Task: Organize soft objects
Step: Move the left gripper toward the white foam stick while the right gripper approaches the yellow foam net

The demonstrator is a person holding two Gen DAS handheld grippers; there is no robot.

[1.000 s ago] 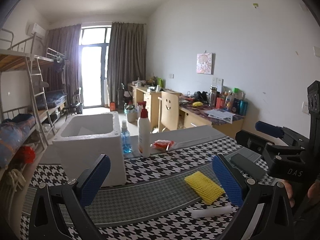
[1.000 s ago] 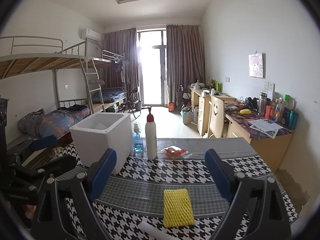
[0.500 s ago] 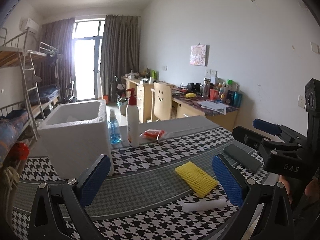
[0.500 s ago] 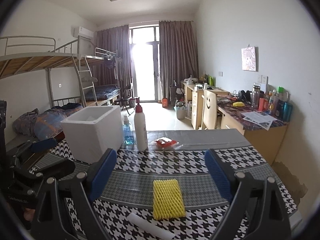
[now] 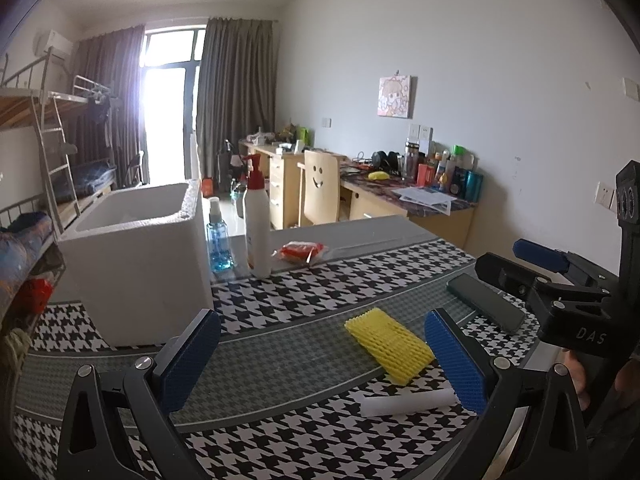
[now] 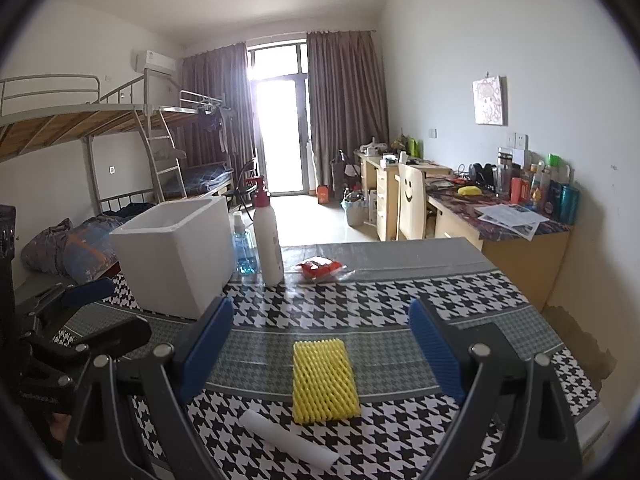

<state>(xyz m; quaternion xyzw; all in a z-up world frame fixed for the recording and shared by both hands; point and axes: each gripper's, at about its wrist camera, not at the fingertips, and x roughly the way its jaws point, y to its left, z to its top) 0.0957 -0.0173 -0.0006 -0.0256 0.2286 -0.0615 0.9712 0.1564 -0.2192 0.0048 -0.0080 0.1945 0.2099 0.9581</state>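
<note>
A yellow foam net sleeve lies flat on the houndstooth table; it also shows in the left wrist view. A white foam roll lies just in front of it, also in the left wrist view. A white foam box stands open at the back left, also in the right wrist view. My left gripper is open and empty, left of the sleeve. My right gripper is open and empty, with the sleeve between its fingers' line of sight.
A white pump bottle, a blue spray bottle and a red packet stand behind the sleeve. A dark phone lies at the table's right edge. Desks, a chair and bunk beds fill the room beyond.
Both cameras have moved slightly back and up from the table; the sleeve and roll now sit lower and nearer in view. Neither gripper has taken hold of anything.
</note>
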